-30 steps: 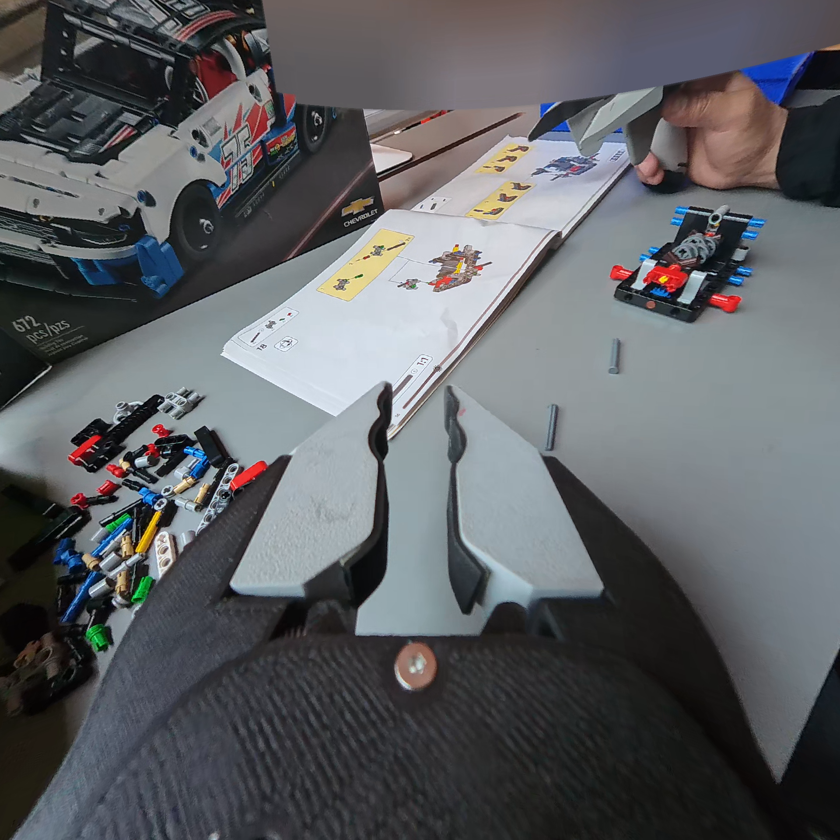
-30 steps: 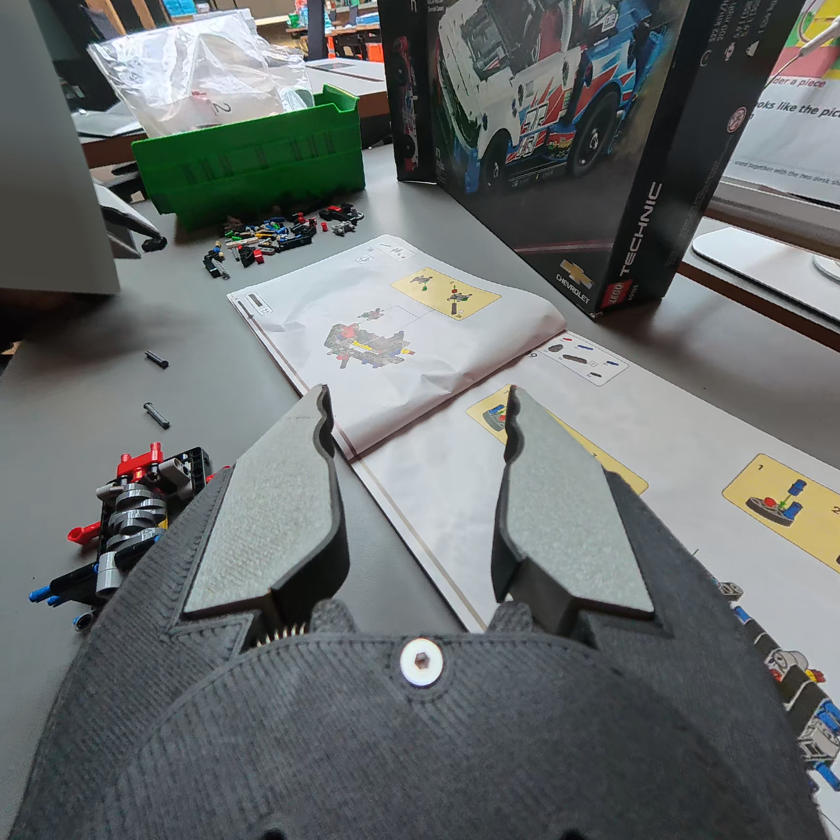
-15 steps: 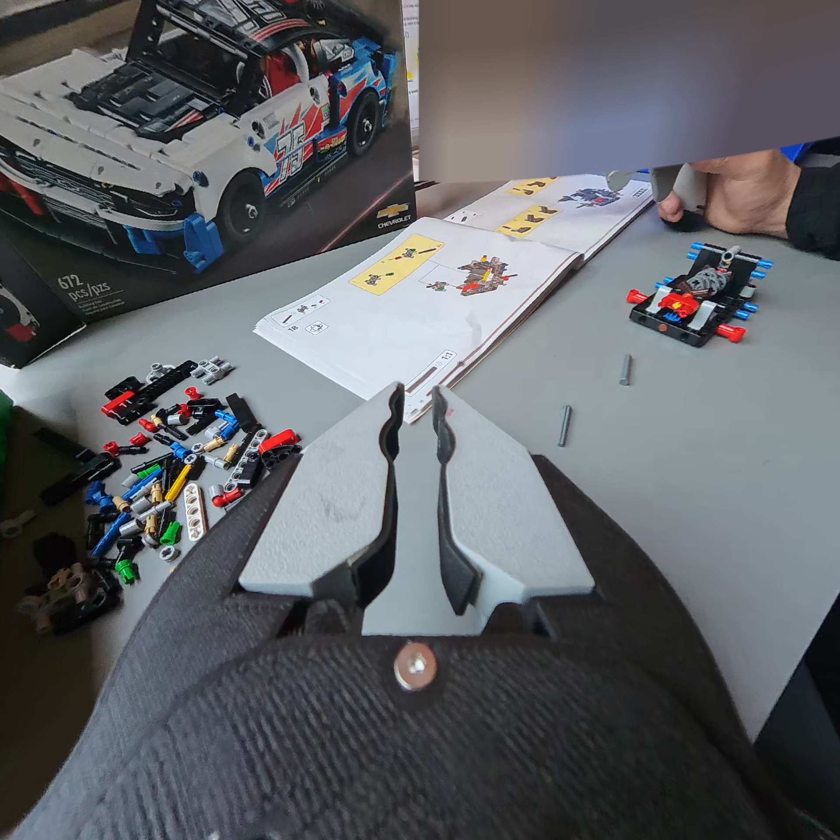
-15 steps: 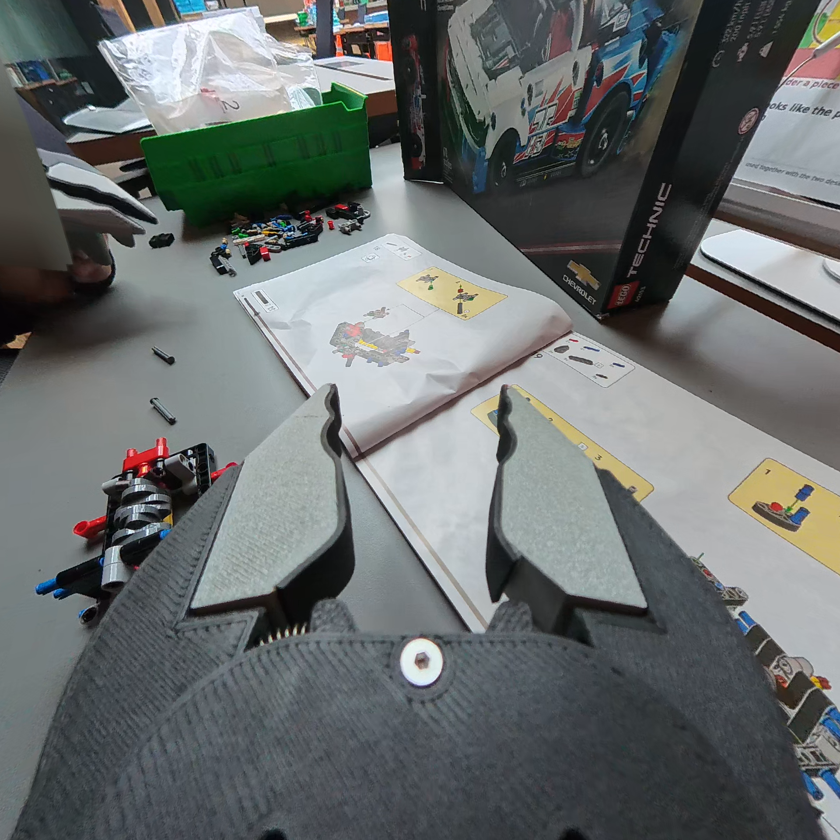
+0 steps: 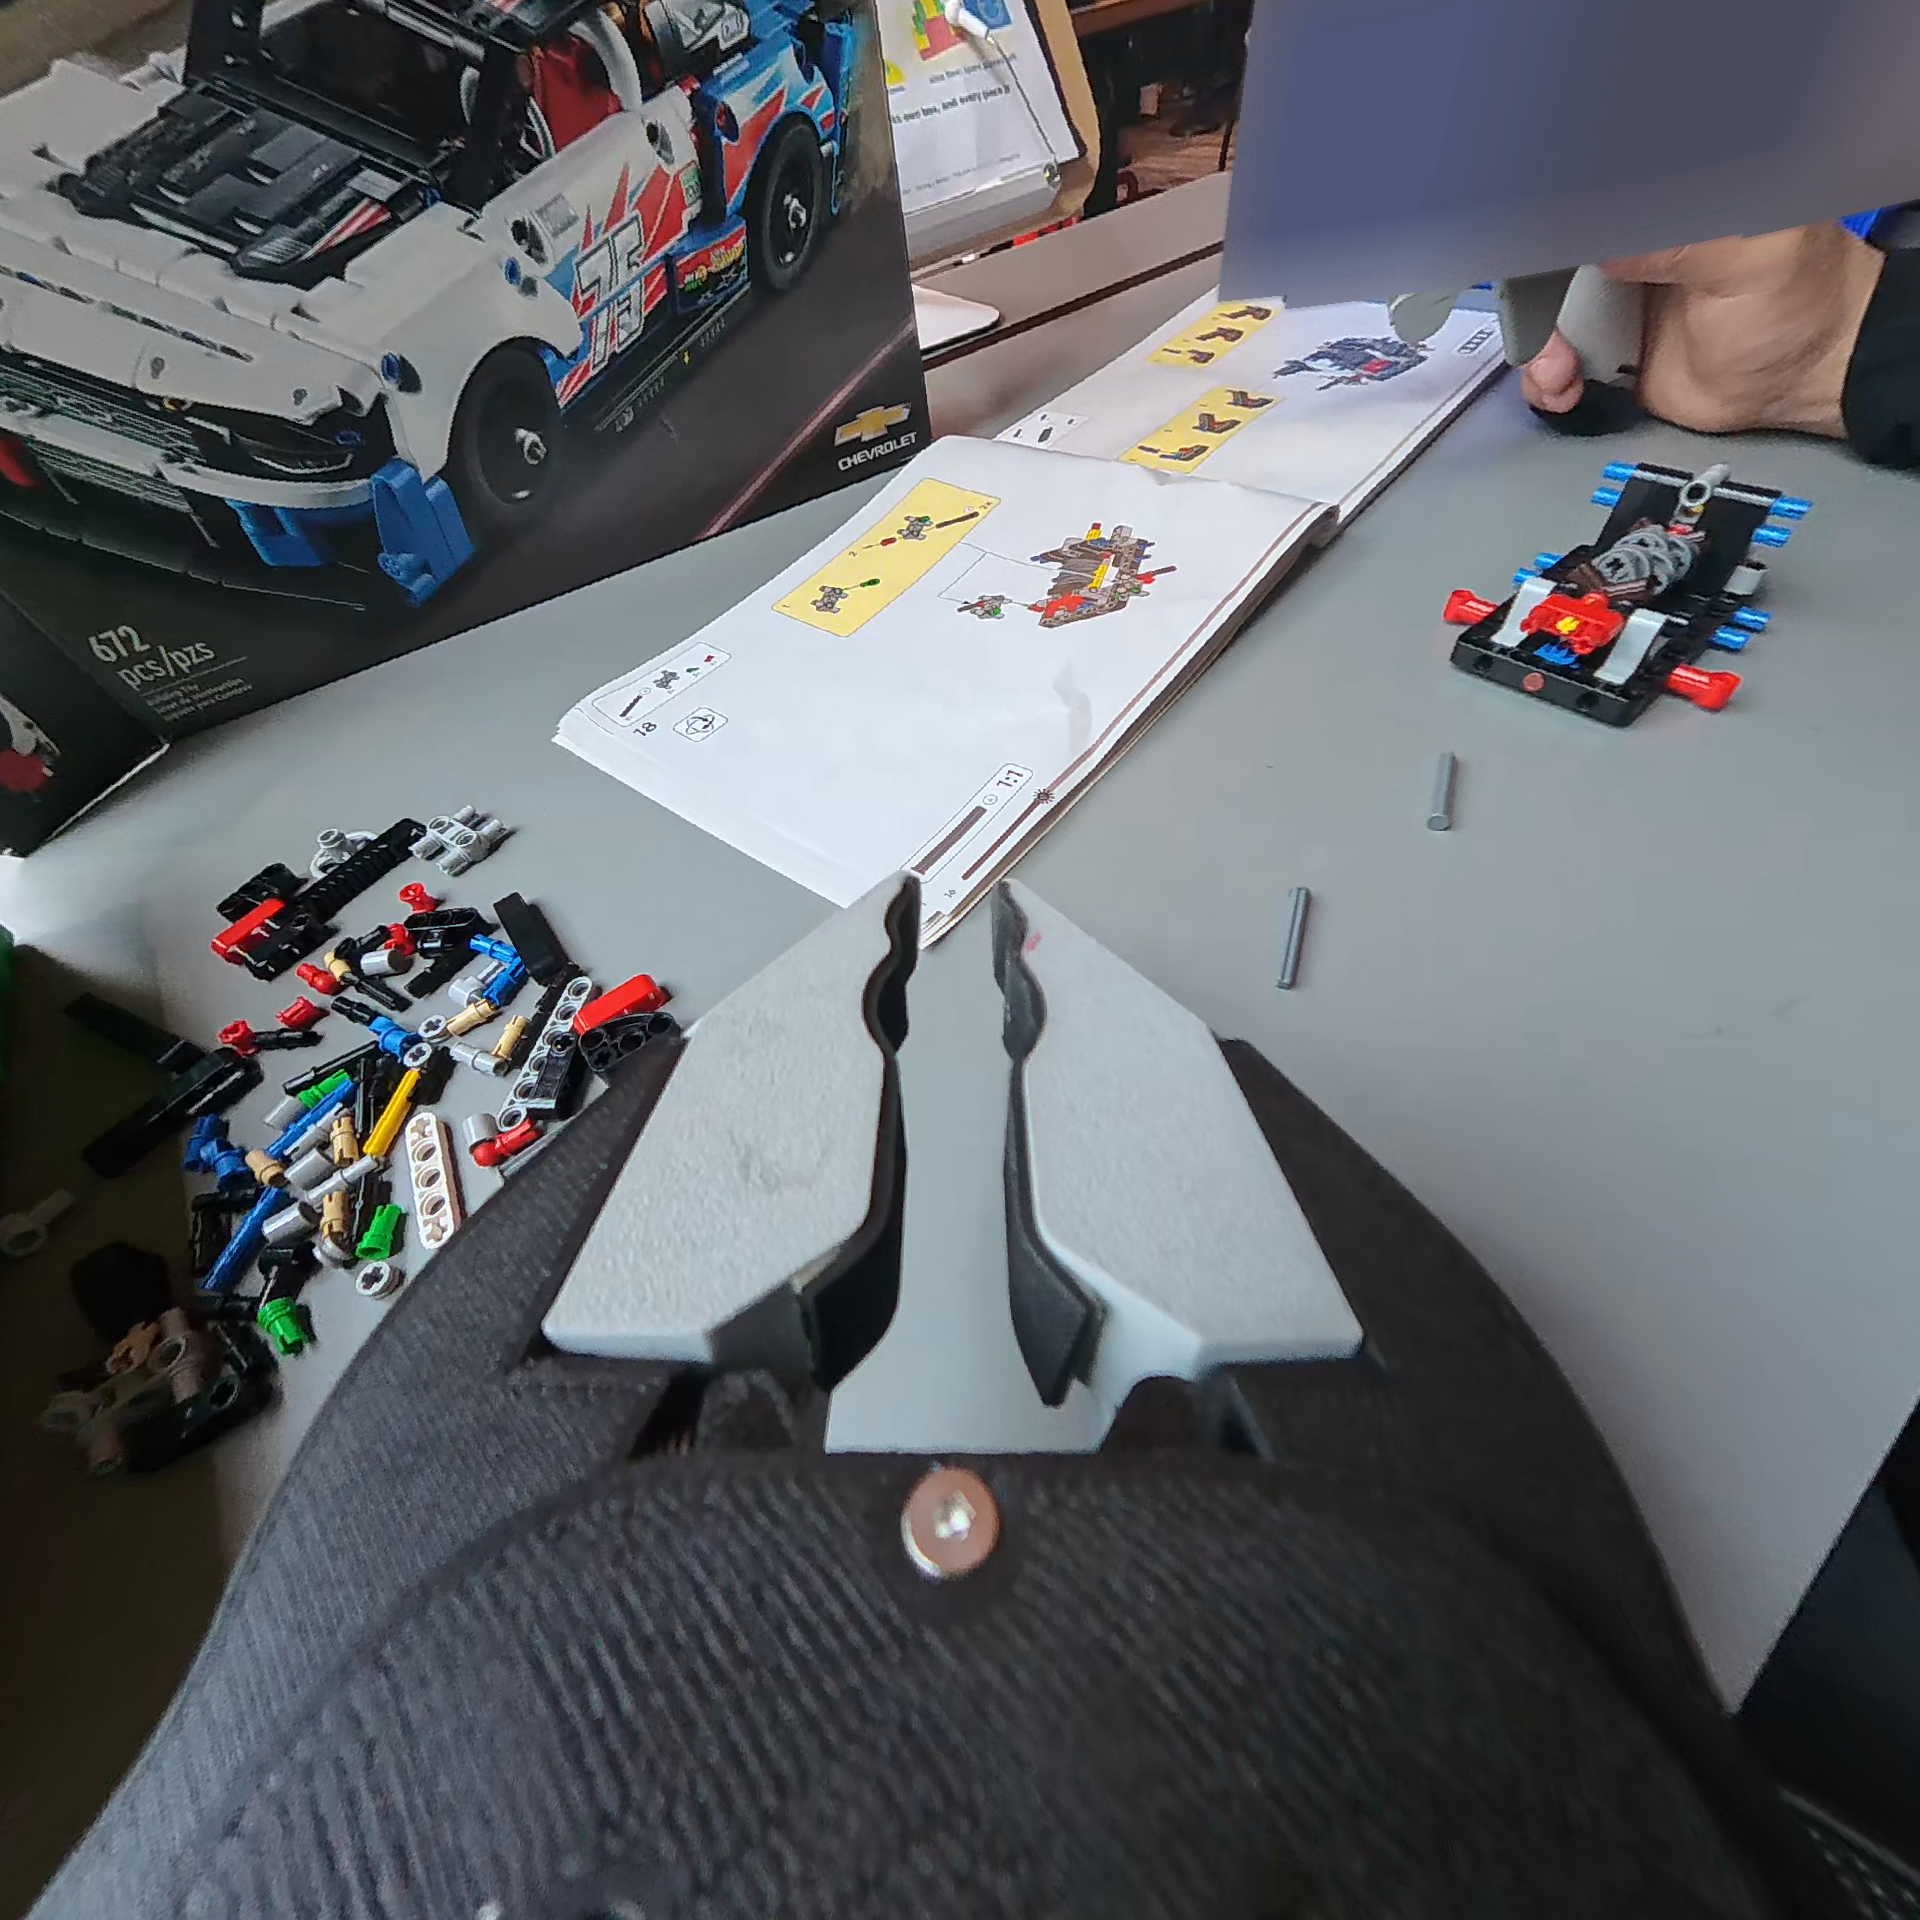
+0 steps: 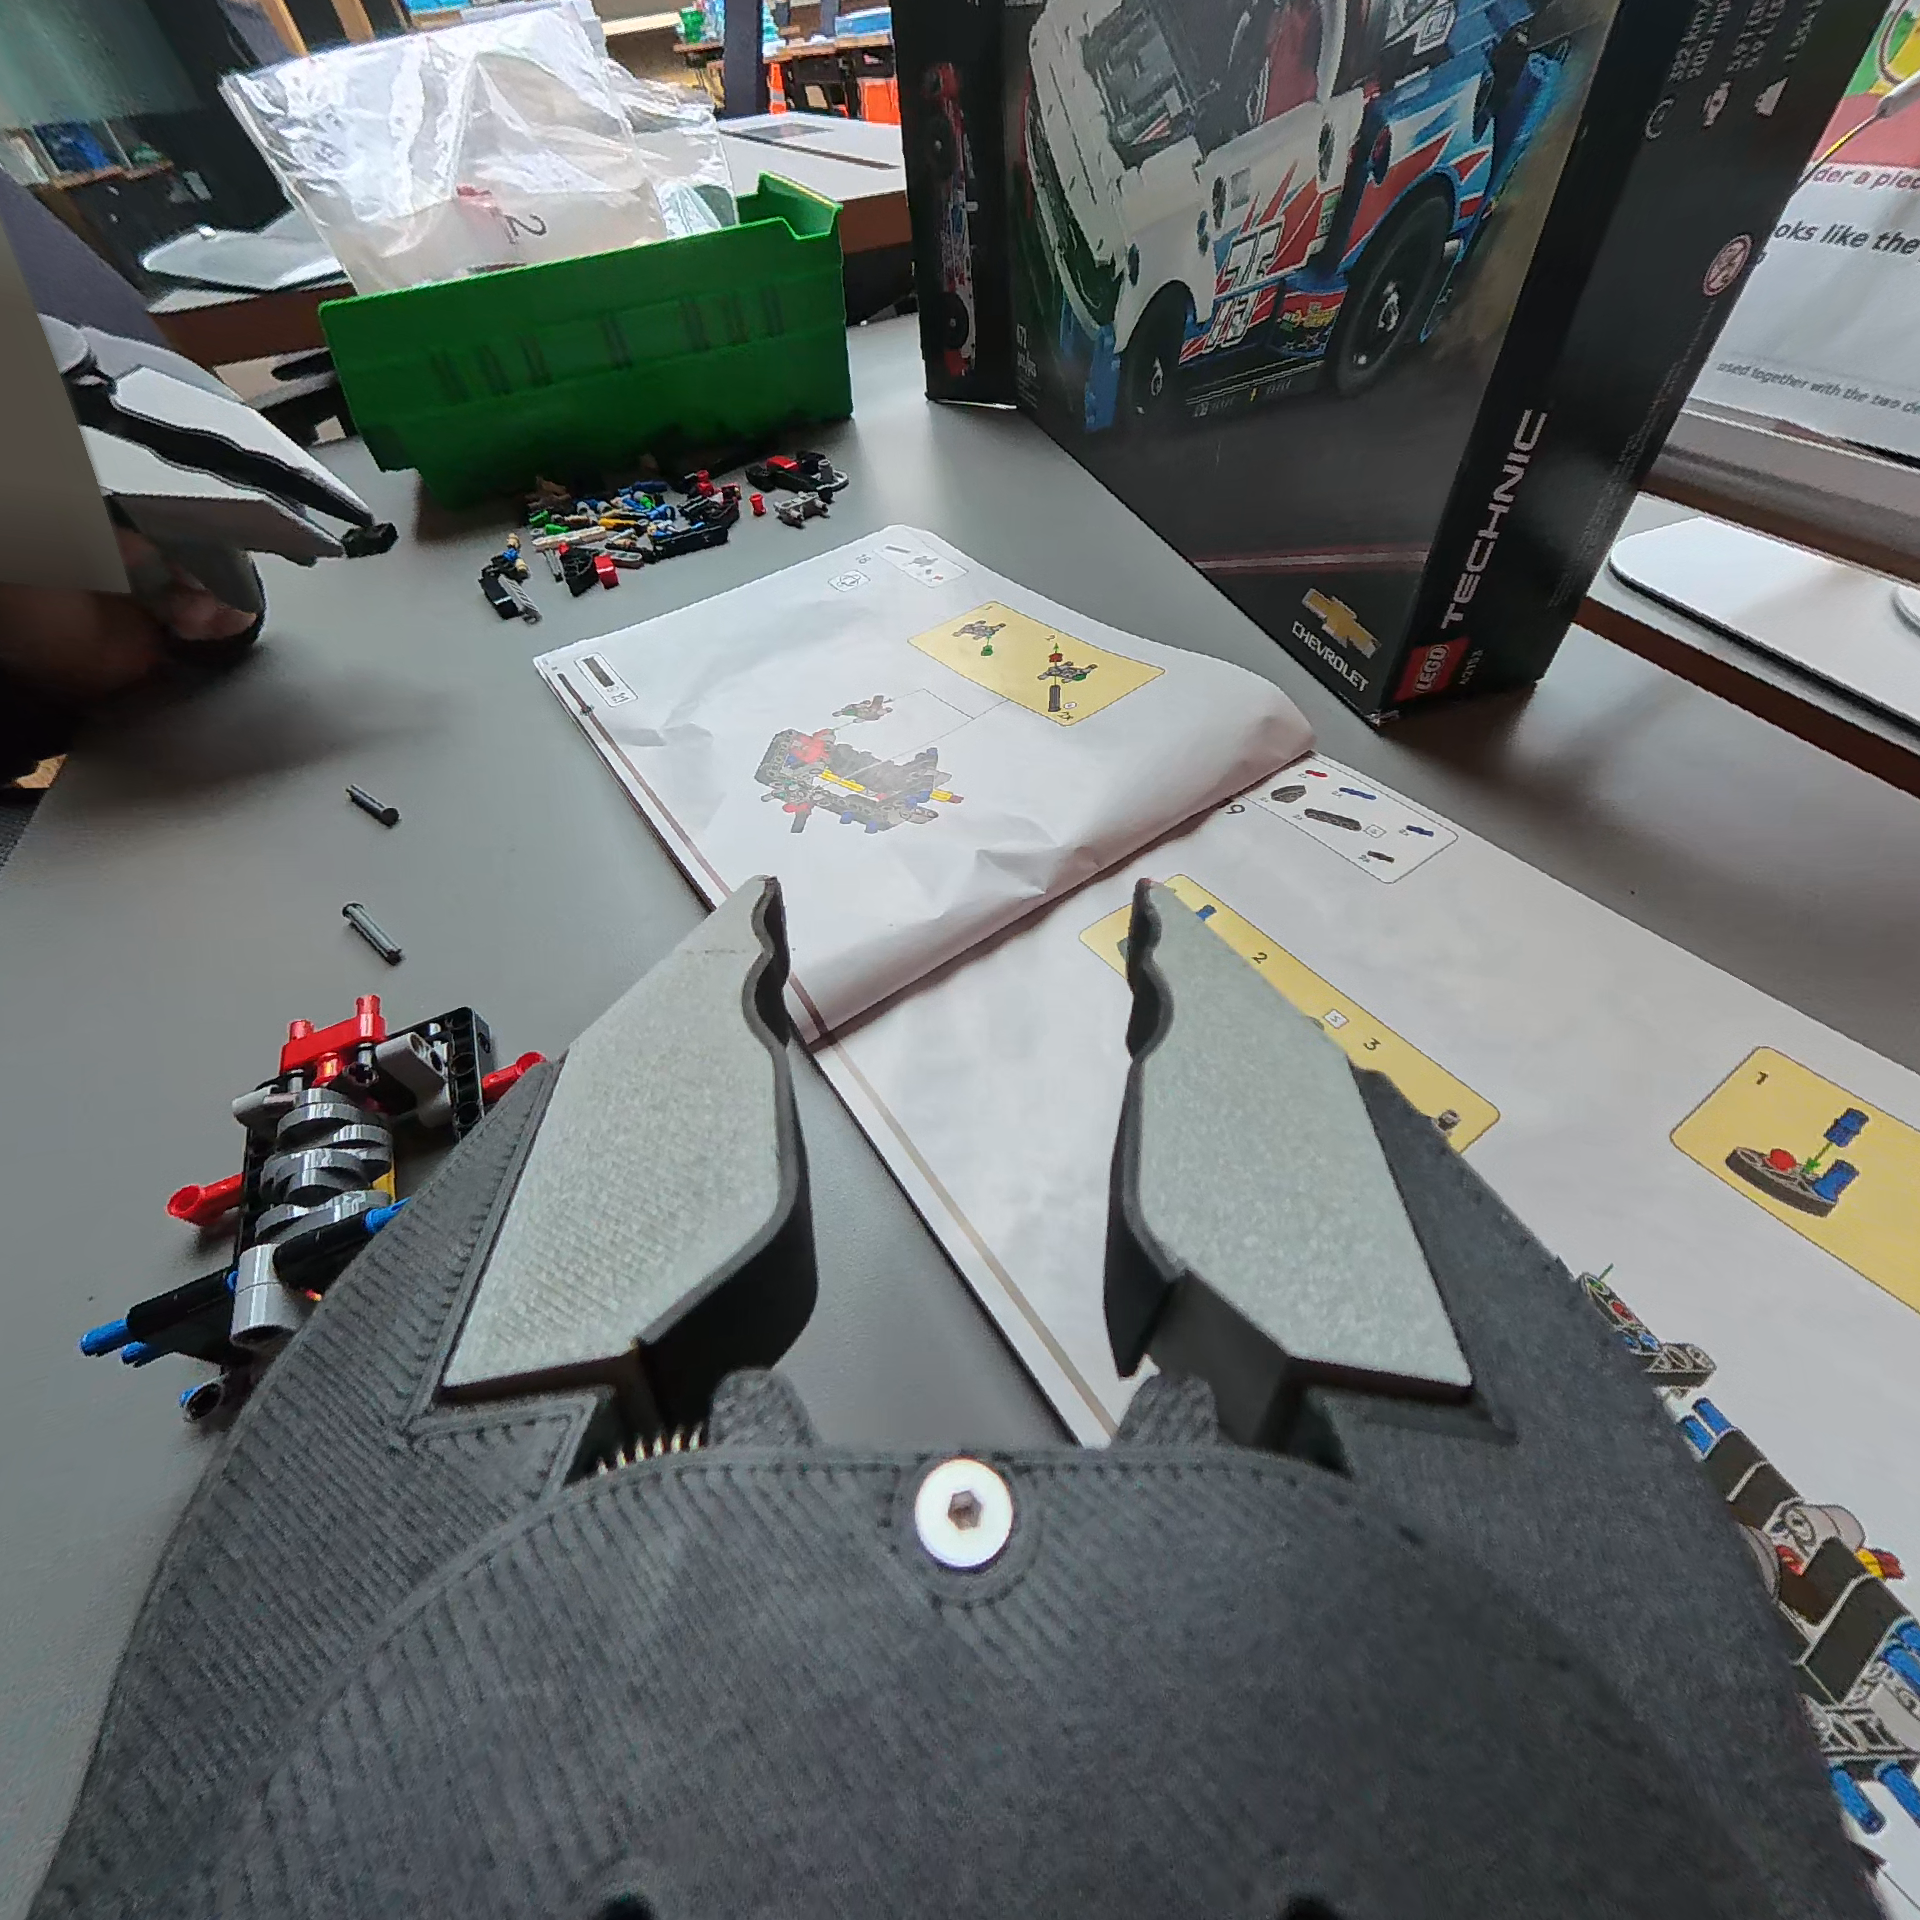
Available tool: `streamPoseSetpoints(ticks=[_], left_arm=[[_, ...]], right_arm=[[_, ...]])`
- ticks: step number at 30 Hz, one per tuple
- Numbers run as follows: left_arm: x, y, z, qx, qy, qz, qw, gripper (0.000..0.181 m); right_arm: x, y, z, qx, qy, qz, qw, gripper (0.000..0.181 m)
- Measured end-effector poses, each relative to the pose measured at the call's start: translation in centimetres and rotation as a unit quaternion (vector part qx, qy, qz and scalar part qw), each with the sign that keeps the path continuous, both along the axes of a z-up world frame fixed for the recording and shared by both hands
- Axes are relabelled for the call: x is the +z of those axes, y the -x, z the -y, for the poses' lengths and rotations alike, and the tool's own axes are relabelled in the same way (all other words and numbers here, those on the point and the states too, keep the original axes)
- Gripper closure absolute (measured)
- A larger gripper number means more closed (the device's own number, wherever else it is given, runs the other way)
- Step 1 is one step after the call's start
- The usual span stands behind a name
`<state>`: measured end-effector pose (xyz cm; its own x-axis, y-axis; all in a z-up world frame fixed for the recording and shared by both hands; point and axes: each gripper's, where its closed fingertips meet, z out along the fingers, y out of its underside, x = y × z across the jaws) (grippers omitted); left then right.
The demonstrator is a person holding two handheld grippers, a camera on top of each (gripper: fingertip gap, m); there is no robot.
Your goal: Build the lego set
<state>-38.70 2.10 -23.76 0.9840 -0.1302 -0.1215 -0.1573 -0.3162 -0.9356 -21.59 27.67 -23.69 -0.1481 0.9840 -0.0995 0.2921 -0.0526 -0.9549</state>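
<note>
A part-built black chassis with red, blue and grey parts [image 5: 1600, 613] sits on the grey table, right of the open instruction booklet [image 5: 935, 675]. It also shows in the right wrist view [image 6: 332, 1143]. A pile of small loose pieces [image 5: 395, 1060] lies to the left. My left gripper [image 5: 956, 888] hovers over the table near the booklet's corner, jaws a narrow gap apart and empty. My right gripper [image 6: 956, 888] is wide open and empty above the booklet [image 6: 935, 790]. Two short grey pins [image 5: 1439, 790] [image 5: 1291, 935] lie loose between chassis and booklet.
The set's black box [image 5: 416, 312] stands behind the booklet. A green bin [image 6: 592, 343] with a plastic bag [image 6: 468, 156] stands behind the pile [image 6: 644, 530]. A small brown and black subassembly [image 5: 145, 1382] lies at the left. A hand [image 5: 1714, 343] holds the right gripper. My right fingertips sit around 30 centimeters from my left ones.
My left gripper's jaws have narrowed, and it has drawn back and left, bringing the pile into view. In the right wrist view it has come in at the left. The right gripper barely moved.
</note>
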Motion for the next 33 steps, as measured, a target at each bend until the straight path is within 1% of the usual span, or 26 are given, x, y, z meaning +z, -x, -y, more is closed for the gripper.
streamPoseSetpoints(ticks=[6,7,9,10,11,13,16,18,21,22,24,26,27,30,33], left_arm=[[-0.2,0.0,-0.1,0.001,0.007,-0.004,1.000,0.169],[-0.2,0.3,-0.2,0.011,0.008,-0.002,1.000,0.170],[-0.1,1.8,-0.6,0.056,0.008,0.007,0.998,0.180],[0.2,2.2,-1.0,0.060,0.011,0.016,0.998,0.181],[0.4,2.8,-1.7,0.062,0.025,0.025,0.997,0.179],[0.3,5.3,-3.5,0.093,0.094,0.030,0.991,0.162],[0.7,9.1,-6.6,0.110,0.153,-0.001,0.982,0.158],[-0.1,11.0,-8.5,0.108,0.201,-0.003,0.974,0.152],[-2.4,13.9,-10.2,0.129,0.281,0.009,0.951,0.152],[-3.3,14.5,-10.5,0.134,0.310,0.026,0.941,0.152],[-4.6,14.4,-11.1,0.127,0.346,0.076,0.927,0.151],[-5.5,14.6,-11.3,0.129,0.367,0.095,0.916,0.153],[-5.5,15.0,-11.5,0.136,0.364,0.092,0.917,0.158],[-6.1,15.7,-11.3,0.147,0.386,0.082,0.907,0.157],[-6.5,16.1,-11.5,0.146,0.389,0.073,0.907,0.167]], right_arm=[[-0.1,0.0,0.1,0.004,0.000,0.003,1.000,0.120],[-0.2,0.0,0.2,0.005,-0.001,0.004,1.000,0.121],[-0.2,0.0,0.2,0.006,-0.002,0.005,1.000,0.121],[-0.2,0.0,0.3,0.007,-0.003,0.005,1.000,0.122],[-0.2,0.0,0.3,0.008,-0.003,0.006,1.000,0.122],[-0.2,0.0,0.4,0.011,-0.005,0.006,1.000,0.123],[-0.3,0.0,0.7,0.017,-0.009,0.009,1.000,0.125],[-0.4,0.0,1.0,0.021,-0.012,0.011,1.000,0.127],[-0.6,-0.1,1.2,0.024,-0.014,0.017,0.999,0.130],[-0.6,-0.1,1.4,0.027,-0.014,0.018,0.999,0.131],[-0.7,-0.2,1.7,0.034,-0.016,0.018,0.999,0.132],[-0.7,-0.2,2.0,0.041,-0.016,0.018,0.999,0.134],[-0.7,-0.3,2.2,0.046,-0.013,0.019,0.999,0.135],[-0.6,-0.4,2.7,0.062,0.002,0.020,0.998,0.137],[-0.5,-0.4,3.0,0.071,0.015,0.017,0.997,0.138]])
